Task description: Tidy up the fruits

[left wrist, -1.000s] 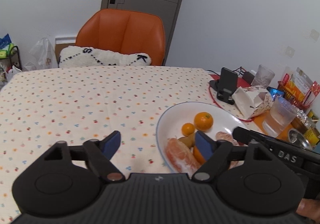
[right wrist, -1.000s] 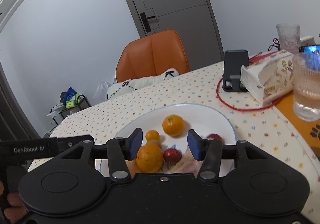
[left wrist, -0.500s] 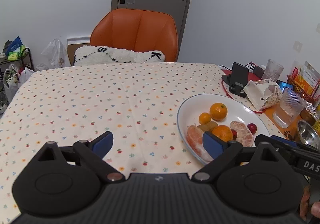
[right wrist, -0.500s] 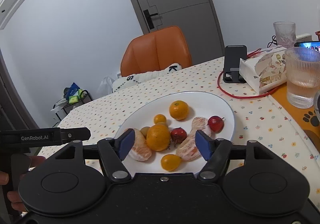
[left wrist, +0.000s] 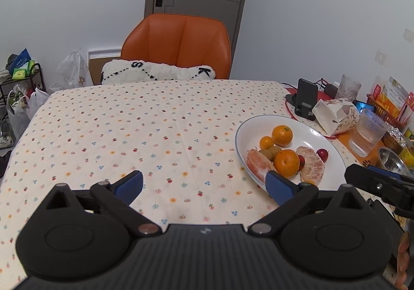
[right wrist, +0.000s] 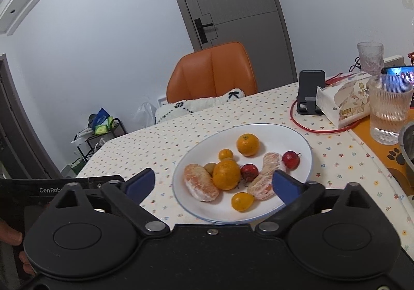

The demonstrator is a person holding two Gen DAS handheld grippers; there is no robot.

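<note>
A white plate [right wrist: 297,140] [left wrist: 245,132] on the dotted tablecloth holds several fruits: a large orange [right wrist: 226,174] [left wrist: 286,162], a second orange [right wrist: 247,144] [left wrist: 282,135], two peeled citrus pieces [right wrist: 200,185] [right wrist: 267,173], red fruits [right wrist: 291,159], a small yellow-orange fruit [right wrist: 242,201] and a kiwi [left wrist: 270,151]. My right gripper [right wrist: 213,182] is open above the plate's near edge, holding nothing. My left gripper [left wrist: 204,185] is open over the cloth left of the plate, its right finger [left wrist: 278,184] beside the rim.
Right of the plate stand a ribbed glass of water [right wrist: 389,109], a tissue box [right wrist: 341,101], a black phone stand [right wrist: 310,91] with a red cable, and a metal bowl [left wrist: 392,160]. An orange chair [left wrist: 177,49] with a cushion faces the table's far edge.
Both grippers have pulled back and up from the plate and opened wider. More of the plate and all its fruits now show; the fruits have not moved.
</note>
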